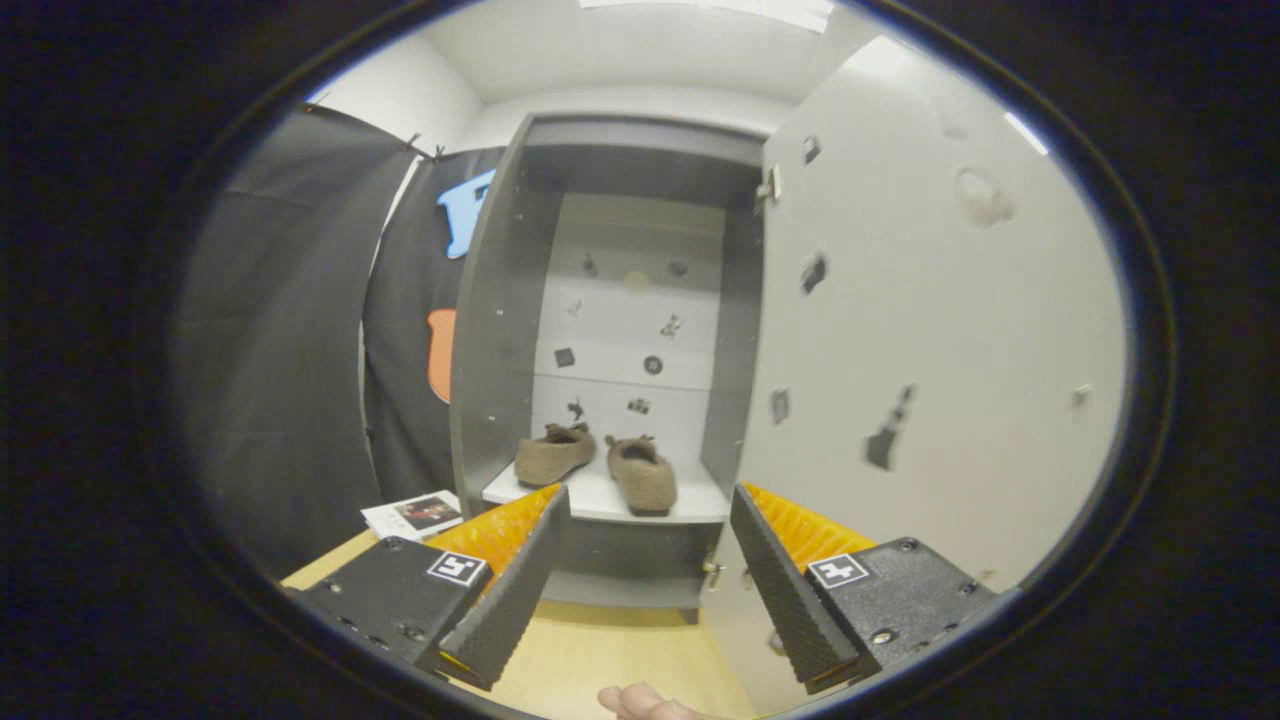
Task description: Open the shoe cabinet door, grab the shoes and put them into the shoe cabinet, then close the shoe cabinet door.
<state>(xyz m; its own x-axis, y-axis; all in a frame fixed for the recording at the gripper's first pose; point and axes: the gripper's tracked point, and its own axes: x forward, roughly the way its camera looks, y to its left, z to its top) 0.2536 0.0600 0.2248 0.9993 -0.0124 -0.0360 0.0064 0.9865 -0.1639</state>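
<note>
Gripper (pixel 640 580) fingers apart, empty; pair of soft brown fabric slippers (pixel 597 462) sits at shelf's front edge inside grey shoe cabinet (pixel 490 330), white door (pixel 930 330) open — prob. light, swings easy, push at free edge.

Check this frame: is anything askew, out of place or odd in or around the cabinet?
Slightly. The two shoes sit on the cabinet shelf splayed apart, toes angled outward, not lined up as a pair. The door hangs wide open. The gripper is open and empty, short of the shelf. A booklet lies beside the cabinet.
</note>
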